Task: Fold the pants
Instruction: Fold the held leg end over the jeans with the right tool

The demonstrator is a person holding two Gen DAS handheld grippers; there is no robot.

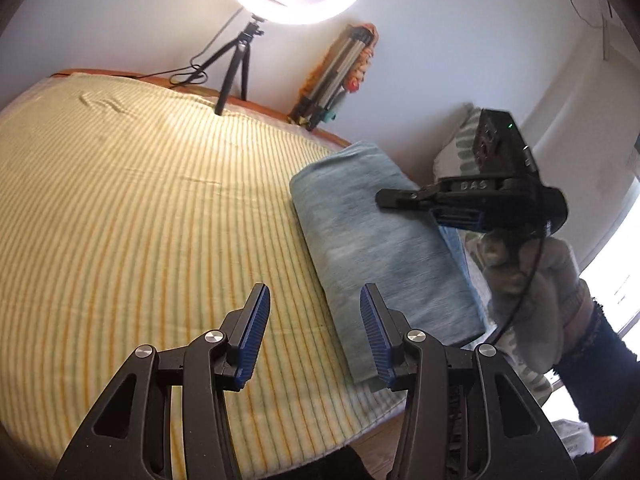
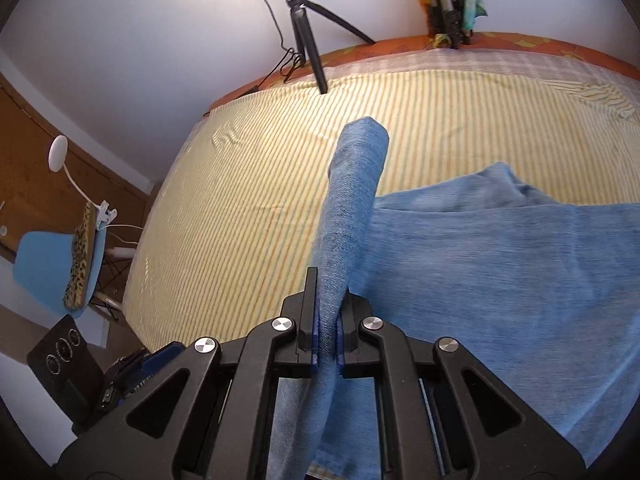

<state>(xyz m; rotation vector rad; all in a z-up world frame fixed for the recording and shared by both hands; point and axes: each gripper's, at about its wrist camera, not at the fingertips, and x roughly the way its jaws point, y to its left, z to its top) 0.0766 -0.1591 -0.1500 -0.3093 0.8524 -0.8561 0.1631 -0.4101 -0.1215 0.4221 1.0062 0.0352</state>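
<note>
The light blue pants [image 1: 384, 240] lie folded into a long band on the right part of the yellow striped bed [image 1: 140, 220]. My left gripper [image 1: 316, 300] is open and empty, hovering just left of the pants' near end. My right gripper [image 1: 404, 200], held by a gloved hand, is over the band's right edge. In the right wrist view my right gripper [image 2: 327, 320] is shut on a fold of the pants [image 2: 352, 200], which stands up between the fingers; the other layers [image 2: 500, 280] lie flat on the right.
A ring light on a tripod [image 1: 240, 64] stands at the bed's far edge, with a bundle of poles [image 1: 340, 72] against the wall. A pillow [image 1: 460, 144] lies beyond the pants. A blue chair [image 2: 60, 256] and a dark device [image 2: 64, 356] are beside the bed.
</note>
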